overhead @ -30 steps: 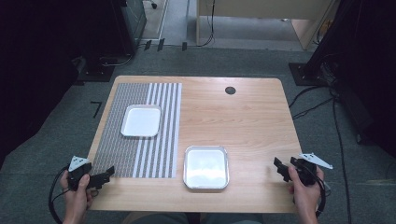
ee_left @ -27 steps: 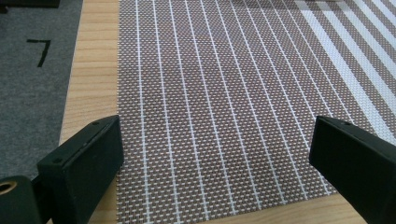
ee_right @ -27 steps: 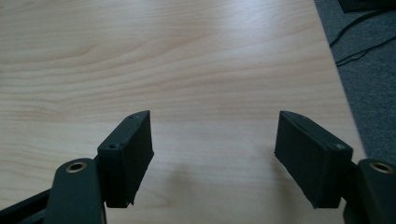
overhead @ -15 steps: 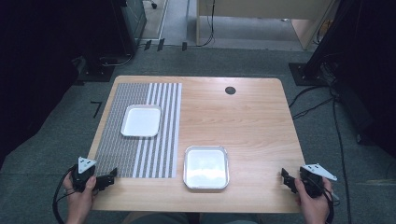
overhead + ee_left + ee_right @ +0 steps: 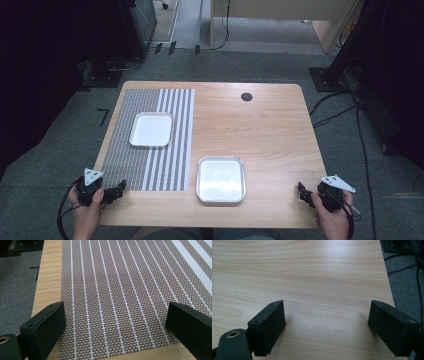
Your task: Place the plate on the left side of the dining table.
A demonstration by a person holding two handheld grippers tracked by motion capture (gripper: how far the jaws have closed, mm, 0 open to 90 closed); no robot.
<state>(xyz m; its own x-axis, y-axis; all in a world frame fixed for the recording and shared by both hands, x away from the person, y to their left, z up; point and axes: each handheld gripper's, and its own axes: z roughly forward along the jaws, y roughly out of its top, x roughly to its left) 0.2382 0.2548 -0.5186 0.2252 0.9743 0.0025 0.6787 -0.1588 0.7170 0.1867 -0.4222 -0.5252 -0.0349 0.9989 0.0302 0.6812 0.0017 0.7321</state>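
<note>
My left gripper (image 5: 118, 189) is held at the table's near left corner, over the near edge of a woven striped placemat (image 5: 150, 140). Its jaws stand wide apart over the mat (image 5: 115, 302), open, with nothing between them. My right gripper (image 5: 303, 192) hangs at the near right corner above bare wood (image 5: 324, 290), also open and empty. A white square tray (image 5: 151, 129) rests on the mat. A metal square tray (image 5: 221, 179) sits on the wood near the front edge, between the two grippers.
The wooden table (image 5: 260, 130) has a round black cable hole (image 5: 246, 97) near the back. Grey carpet surrounds it, with cables (image 5: 335, 112) on the floor at the right and dark equipment at the back left.
Both hands have drawn back toward the near edge of the table and lower in the high view. The trays have not moved.
</note>
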